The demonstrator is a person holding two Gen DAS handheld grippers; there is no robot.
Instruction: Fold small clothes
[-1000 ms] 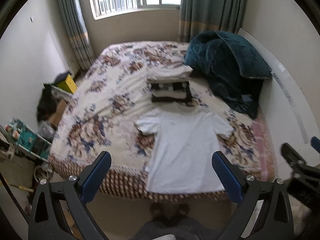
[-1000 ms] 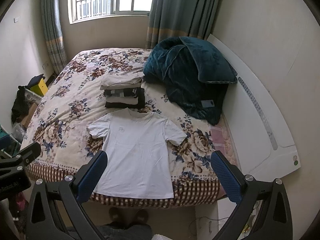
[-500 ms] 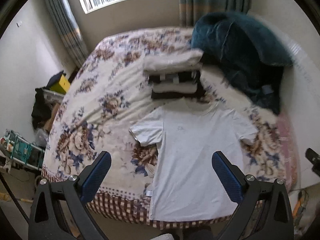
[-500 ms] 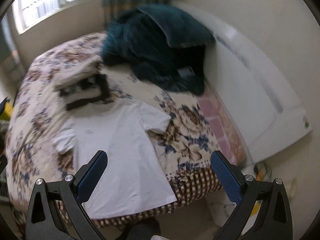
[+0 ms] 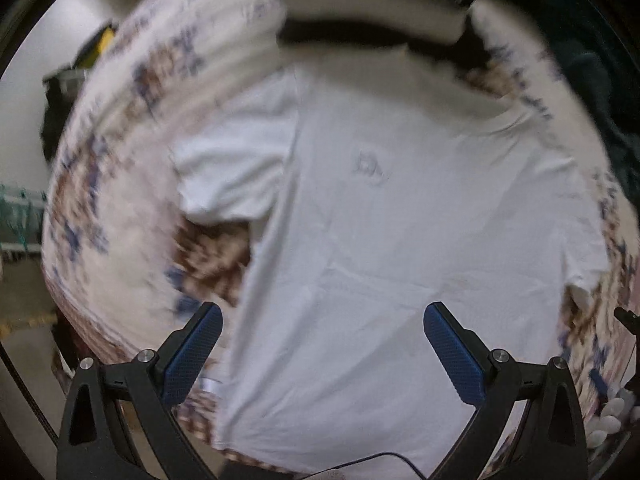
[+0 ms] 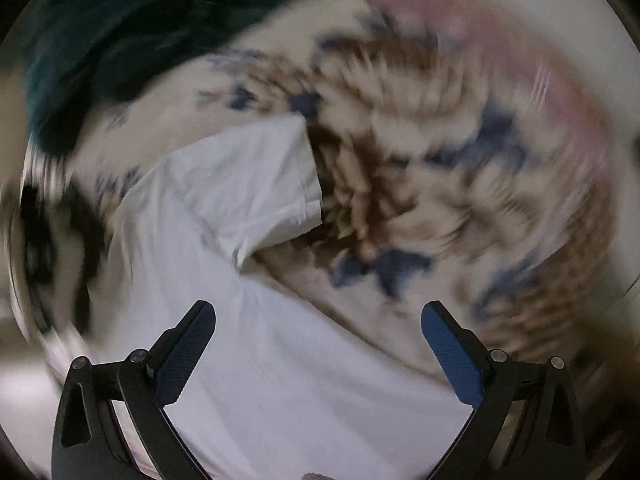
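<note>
Jaws wide apart over T-shirt (image 5: 400, 240)

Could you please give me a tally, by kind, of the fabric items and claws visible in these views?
White T-shirt: 1
Floral bedspread: 1
Dark teal blanket: 1
Stack of folded clothes, blurred, items uncountable: 1
Claws, both open: 2 (left claw, right claw)
Total: 6

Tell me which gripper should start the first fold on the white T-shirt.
Probably the left. The left gripper hangs open over the white T-shirt, with one sleeve plainly ahead. The right gripper, also open, faces the other sleeve, but its view is more blurred, suggesting faster motion.
</note>
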